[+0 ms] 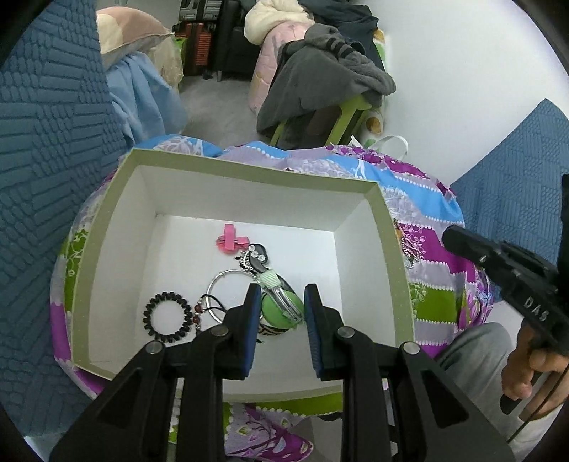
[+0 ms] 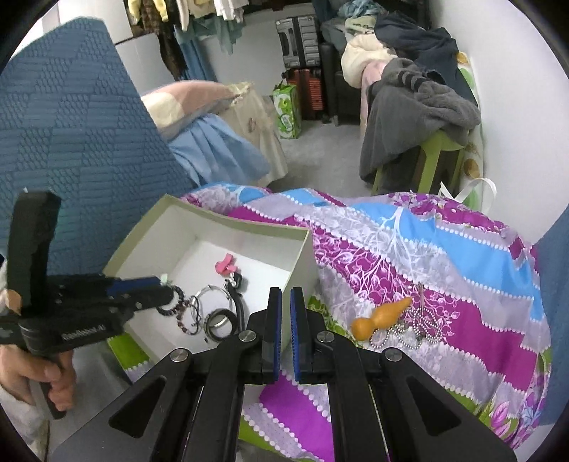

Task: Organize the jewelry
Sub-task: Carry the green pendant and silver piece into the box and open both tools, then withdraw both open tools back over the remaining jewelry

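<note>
A lived-in home bedroom: clothes hanging on a rail (image 2: pixel 185 14), stacked suitcases (image 2: pixel 302 64), a green stool (image 2: pixel 437 156) heaped with a grey garment (image 2: pixel 419 106), pillows (image 2: pixel 192 96) and a floral patchwork bedcover (image 2: pixel 426 256) fill the small room.

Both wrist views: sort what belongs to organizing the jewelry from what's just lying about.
Job: box, pink clip, silver bangle, black beaded bracelet, bead chain on the bedspread.
Lying about: grey blanket, pillow, suitcases.
</note>
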{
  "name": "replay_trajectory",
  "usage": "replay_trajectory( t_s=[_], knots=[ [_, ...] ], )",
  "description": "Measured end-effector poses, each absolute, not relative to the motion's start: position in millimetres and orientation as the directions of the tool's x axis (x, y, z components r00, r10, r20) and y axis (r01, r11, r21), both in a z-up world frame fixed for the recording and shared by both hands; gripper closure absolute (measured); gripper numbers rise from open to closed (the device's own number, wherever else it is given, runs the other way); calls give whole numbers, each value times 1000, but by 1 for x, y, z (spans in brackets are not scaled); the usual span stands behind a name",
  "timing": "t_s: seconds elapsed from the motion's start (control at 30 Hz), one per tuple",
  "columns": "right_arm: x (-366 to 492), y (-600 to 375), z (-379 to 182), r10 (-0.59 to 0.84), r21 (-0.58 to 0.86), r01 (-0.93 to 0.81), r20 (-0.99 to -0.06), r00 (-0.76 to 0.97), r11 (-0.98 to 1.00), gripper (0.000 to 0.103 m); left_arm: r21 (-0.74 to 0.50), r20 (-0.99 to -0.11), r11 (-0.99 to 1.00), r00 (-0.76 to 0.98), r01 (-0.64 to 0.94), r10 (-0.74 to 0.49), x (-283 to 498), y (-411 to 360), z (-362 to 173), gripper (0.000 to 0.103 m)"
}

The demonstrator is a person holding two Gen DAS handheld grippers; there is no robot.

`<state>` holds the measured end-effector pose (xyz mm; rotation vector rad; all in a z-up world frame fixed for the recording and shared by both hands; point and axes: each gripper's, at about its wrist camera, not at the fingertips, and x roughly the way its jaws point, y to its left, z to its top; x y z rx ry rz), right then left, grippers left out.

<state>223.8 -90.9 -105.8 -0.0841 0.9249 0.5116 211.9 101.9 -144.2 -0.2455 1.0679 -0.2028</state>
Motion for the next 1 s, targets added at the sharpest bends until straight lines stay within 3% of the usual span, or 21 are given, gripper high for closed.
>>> replay_trajectory(
  t_s=[0.07, 0.13, 0.2, 0.4, 0.73, 1.0],
  knots=[
    [225, -97, -98, 390, 149, -451, -769, 507, 880, 99, -319, -829, 947, 471, 49, -303, 214, 98, -139, 74],
    [225, -104, -87, 395, 145, -452, -752, 527, 880, 99, -323, -818, 945, 488, 52, -306, 214, 93, -132, 55],
    [224, -112, -76, 401, 144, -452, -736, 545, 880, 99, -305, -805, 951, 519, 56, -289, 213, 86, -122, 47],
    [219, -140, -56, 407, 141, -448, -705, 581, 883, 99, -310, -791, 948, 533, 75, -301, 217, 61, -110, 40],
    [221, -206, -76, 360, 132, -382, -697, 620, 915, 98, -367, -759, 913, 510, 177, -404, 227, -13, -115, 40],
    [240, -245, -132, 353, 178, -337, -733, 581, 925, 95, -393, -800, 899, 411, 192, -437, 255, -69, -153, 49]
  ],
)
